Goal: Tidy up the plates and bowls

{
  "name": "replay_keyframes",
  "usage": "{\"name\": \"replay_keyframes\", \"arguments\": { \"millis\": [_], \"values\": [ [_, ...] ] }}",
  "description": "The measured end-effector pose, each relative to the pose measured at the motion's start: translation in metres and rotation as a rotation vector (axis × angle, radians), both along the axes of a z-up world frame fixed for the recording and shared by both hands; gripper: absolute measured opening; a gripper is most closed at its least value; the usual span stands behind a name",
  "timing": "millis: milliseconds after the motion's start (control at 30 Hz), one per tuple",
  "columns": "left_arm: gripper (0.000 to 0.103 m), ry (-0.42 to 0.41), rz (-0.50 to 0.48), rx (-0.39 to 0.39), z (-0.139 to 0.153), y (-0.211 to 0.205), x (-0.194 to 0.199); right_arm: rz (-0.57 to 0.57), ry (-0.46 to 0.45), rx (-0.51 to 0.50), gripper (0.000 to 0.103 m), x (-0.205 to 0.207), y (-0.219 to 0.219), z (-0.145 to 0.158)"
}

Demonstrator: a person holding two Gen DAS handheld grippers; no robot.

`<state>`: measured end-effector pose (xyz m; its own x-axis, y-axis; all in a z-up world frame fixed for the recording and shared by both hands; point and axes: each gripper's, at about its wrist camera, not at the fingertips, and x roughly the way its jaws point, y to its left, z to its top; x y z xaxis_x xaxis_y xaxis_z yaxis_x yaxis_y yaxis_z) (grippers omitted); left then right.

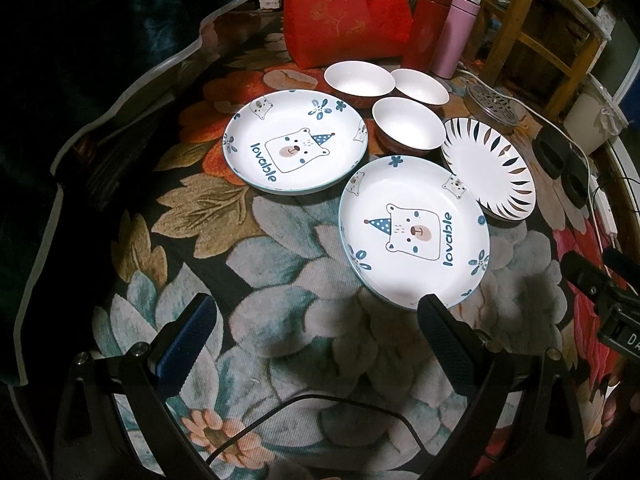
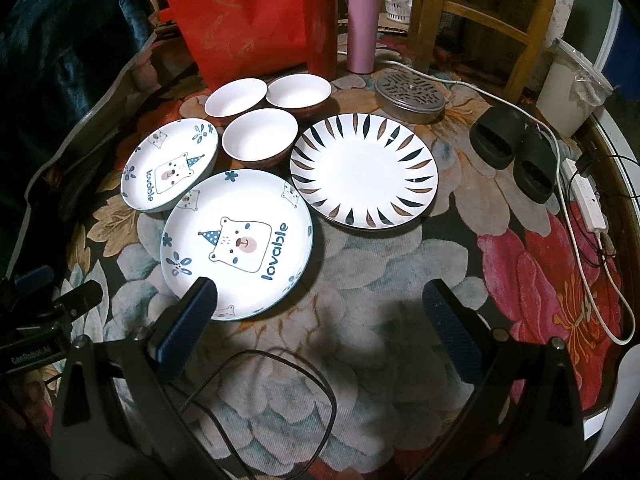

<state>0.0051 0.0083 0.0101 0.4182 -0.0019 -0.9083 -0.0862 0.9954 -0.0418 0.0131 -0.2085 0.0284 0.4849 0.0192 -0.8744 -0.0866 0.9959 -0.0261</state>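
Left claw (image 1: 318,320) spread, empty, above floral cloth (image 1: 280,264); near bear plate (image 1: 414,232) just ahead, far bear plate (image 1: 295,142) beyond; three bowls (image 1: 407,126) behind; red bag (image 1: 344,12), pink flask (image 1: 456,32) at back. Right claw (image 2: 320,304) spread, empty; striped plate (image 2: 364,170) ahead; slippers (image 2: 514,156), power strip (image 2: 590,200) at right.

This is a lived-in home, not a lab or shop. The surface (image 2: 380,280) wears a big-flowered cloth, and on it household crockery lies around a petal-rimmed plate (image 2: 363,170). Behind that plate stand a red gift bag (image 2: 236,20), two thermos flasks (image 2: 362,26) and a perforated metal tin (image 2: 410,94); to its right sit black slippers (image 2: 514,154) and a power strip (image 2: 588,200). A wooden chair (image 2: 480,12) stands beyond the tin.
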Motion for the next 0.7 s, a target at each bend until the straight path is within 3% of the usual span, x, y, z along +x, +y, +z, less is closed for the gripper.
{"name": "replay_keyframes", "arguments": {
  "millis": [700],
  "values": [
    [0.101,-0.002,0.003,-0.005,-0.0015,0.005,0.0,-0.001,0.01,0.004,0.103,-0.0028,0.0007,-0.0046]
  ]
}}
